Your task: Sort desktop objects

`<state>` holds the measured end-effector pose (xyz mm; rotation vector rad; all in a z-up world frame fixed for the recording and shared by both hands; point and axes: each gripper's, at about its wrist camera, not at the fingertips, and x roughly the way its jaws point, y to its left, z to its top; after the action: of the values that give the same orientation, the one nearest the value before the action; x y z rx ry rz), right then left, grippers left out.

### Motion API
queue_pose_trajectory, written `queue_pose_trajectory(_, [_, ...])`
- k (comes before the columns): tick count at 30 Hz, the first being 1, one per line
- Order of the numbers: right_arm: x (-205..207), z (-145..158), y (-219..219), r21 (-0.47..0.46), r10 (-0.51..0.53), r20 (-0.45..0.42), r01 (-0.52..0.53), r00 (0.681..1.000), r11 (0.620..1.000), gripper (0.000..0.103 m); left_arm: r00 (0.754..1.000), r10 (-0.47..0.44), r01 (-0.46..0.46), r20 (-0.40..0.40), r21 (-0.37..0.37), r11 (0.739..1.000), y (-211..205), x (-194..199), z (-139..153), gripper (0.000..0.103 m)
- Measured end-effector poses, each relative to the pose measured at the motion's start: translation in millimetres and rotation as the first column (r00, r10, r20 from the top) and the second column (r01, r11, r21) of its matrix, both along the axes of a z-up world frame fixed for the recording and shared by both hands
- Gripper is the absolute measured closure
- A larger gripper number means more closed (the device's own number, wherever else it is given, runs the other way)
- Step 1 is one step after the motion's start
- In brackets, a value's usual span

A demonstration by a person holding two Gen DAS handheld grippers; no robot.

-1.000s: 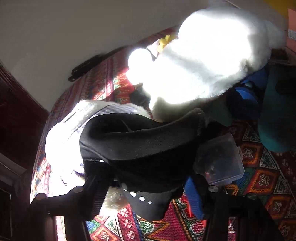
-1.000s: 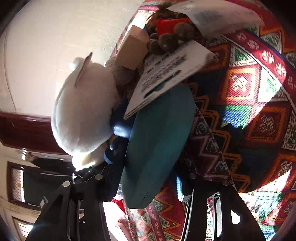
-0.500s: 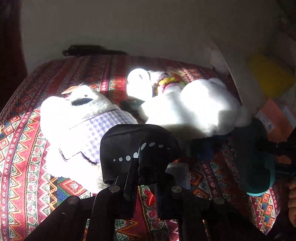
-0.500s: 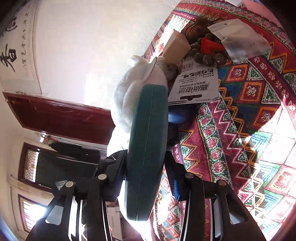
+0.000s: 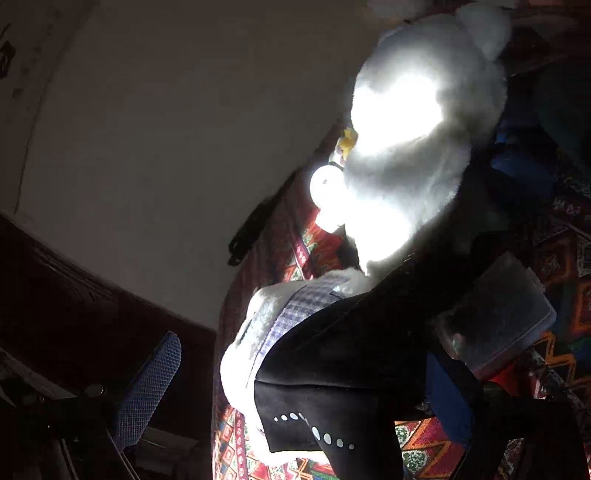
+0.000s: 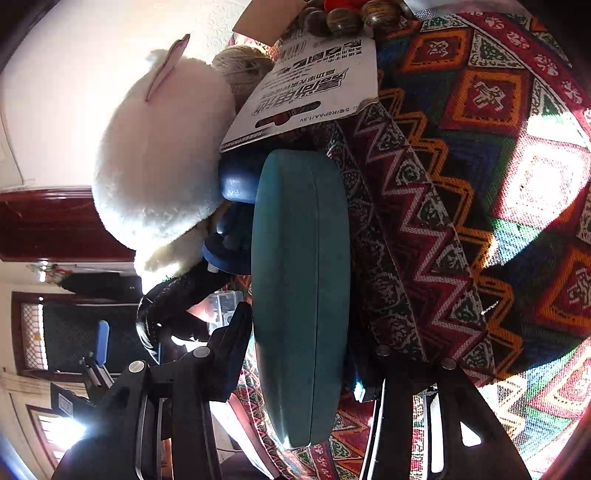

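The teal case (image 6: 301,295) is clamped edgewise in the right gripper's (image 6: 295,354) jaws, beside the white plush (image 6: 159,158); it could pivot out. The black pouch (image 5: 354,354) is pinched by the left gripper (image 5: 369,443).

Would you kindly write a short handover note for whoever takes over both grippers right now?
Left gripper: shut on the black fabric pouch, held above the patterned cloth.
Right gripper: shut on the teal case, held edge-up.
On the cloth: white plush toy, battery pack card, bead bracelet, clear plastic box, blue object.
Done: two items picked up.
Left: place both, then sort the remaining clutter; no destination is visible.
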<state>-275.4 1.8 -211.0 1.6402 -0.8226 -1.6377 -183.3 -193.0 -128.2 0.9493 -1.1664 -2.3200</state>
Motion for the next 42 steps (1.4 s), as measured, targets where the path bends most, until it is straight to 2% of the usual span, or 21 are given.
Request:
queue_pose_trajectory(3, [2.4, -1.5, 2.6, -0.002, 0.011, -0.002, -0.011, 1.0, 1.0, 0.056, 0.999, -0.011, 0.01, 0.045, 0.018, 1.0, 2.0, -16.4, -10.3, 0.004])
queue_pose_trajectory(4, [-4.2, -0.1, 3.2, 0.0, 0.013, -0.004, -0.013, 1.0, 1.0, 0.058, 0.998, -0.005, 0.001, 0.069, 0.058, 0.998, -1.8, -22.0, -11.0, 0.017])
queue_pose_trajectory(5, [-17.7, 2.9, 7.1, 0.0, 0.013, -0.005, -0.013, 1.0, 1.0, 0.058, 0.995, 0.008, -0.021, 0.097, 0.132, 0.991, -7.9, -27.8, -8.7, 0.031])
queue_pose_trajectory(6, [-23.7, 4.1, 10.4, -0.003, 0.012, -0.008, -0.012, 1.0, 1.0, 0.058, 0.993, 0.029, -0.054, 0.118, 0.219, 0.974, -15.3, -32.8, -3.7, 0.062])
queue_pose_trajectory(8, [-21.9, 5.2, 10.8, 0.0, 0.01, -0.028, -0.01, 1.0, 1.0, 0.059, 0.991, 0.045, -0.091, 0.127, 0.388, 0.917, -28.3, -35.2, 12.3, 0.071])
queue_pose_trajectory(9, [-20.8, 6.0, 11.8, -0.007, 0.009, -0.033, -0.009, 0.999, 1.0, 0.059, 0.992, 0.047, -0.099, 0.121, 0.469, 0.878, -34.2, -34.2, 22.1, 0.077])
queue_pose_trajectory(10, [-19.6, 6.8, 13.8, -0.019, 0.007, -0.034, -0.008, 0.999, 1.0, 0.06, 0.992, 0.05, -0.106, 0.114, 0.554, 0.825, -41.6, -32.6, 32.2, 0.08])
queue_pose_trajectory(11, [-18.8, 6.6, 12.9, -0.039, 0.006, -0.032, -0.007, 0.999, 0.999, 0.061, 0.993, 0.056, -0.112, 0.106, 0.654, 0.748, -53.2, -29.3, 42.9, 0.082])
queue_pose_trajectory(13, [-17.2, 9.5, 15.4, -0.093, 0.003, -0.021, -0.005, 1.0, 0.996, 0.061, 0.994, 0.064, -0.107, 0.086, 0.815, 0.57, -79.5, -18.9, 61.4, 0.088])
queue_pose_trajectory(15, [-15.3, 11.7, 17.8, -0.144, 0.001, -0.01, -0.002, 1.0, 0.99, 0.061, 0.995, 0.079, -0.086, 0.059, 0.912, 0.4, -104.9, -5.0, 75.4, 0.09])
queue_pose_trajectory(17, [-12.5, 15.4, 21.7, -0.19, 0.001, -0.001, -0.002, 1.0, 0.982, 0.061, 0.996, 0.084, -0.052, 0.03, 0.962, 0.267, -122.9, 9.1, 84.5, 0.091])
queue_pose_trajectory(22, [-16.3, 20.0, 27.2, -0.274, -0.003, 0.003, 0.004, 1.0, 0.962, 0.061, 0.996, 0.074, 0.044, -0.046, 0.999, 0.023, -145.4, 36.5, 94.5, 0.091])
queue_pose_trajectory(23, [-17.3, 22.0, 33.9, -0.282, -0.006, 0.004, 0.007, 1.0, 0.96, 0.061, 0.996, 0.074, 0.053, -0.052, 0.999, -0.008, -148.9, 38.9, 94.5, 0.091])
queue_pose_trajectory(27, [-16.3, 25.1, 51.6, -0.287, -0.028, 0.014, 0.03, 1.0, 0.957, 0.061, 0.995, 0.072, 0.071, -0.064, 0.993, -0.098, -155.7, 46.8, 95.6, 0.092])
queue_pose_trajectory(30, [-14.6, 23.5, 60.9, -0.283, -0.043, 0.025, 0.048, 0.999, 0.958, 0.061, 0.995, 0.065, 0.086, -0.078, 0.988, -0.13, -155.4, 53.3, 99.0, 0.092])
queue_pose_trajectory(33, [-7.4, 21.2, 47.5, -0.282, -0.048, 0.025, 0.054, 0.999, 0.958, 0.061, 0.994, 0.052, 0.102, -0.095, 0.981, -0.164, -154.9, 57.8, 102.6, 0.092])
queue_pose_trajectory(37, [-1.0, 18.3, 31.8, -0.285, -0.05, 0.025, 0.056, 0.998, 0.957, 0.061, 0.994, 0.038, 0.111, -0.105, 0.967, -0.228, -156.0, 61.8, 102.3, 0.092])
queue_pose_trajectory(40, [7.5, 2.2, -11.6, -0.288, -0.046, 0.026, 0.052, 0.999, 0.956, 0.061, 0.994, 0.028, 0.108, -0.105, 0.962, -0.249, -154.5, 61.4, 102.1, 0.092])
queue_pose_trajectory(42, [3.7, 0.2, -21.7, -0.292, -0.042, 0.023, 0.047, 0.999, 0.955, 0.061, 0.994, 0.02, 0.11, -0.108, 0.959, -0.26, -152.3, 61.6, 103.6, 0.092])
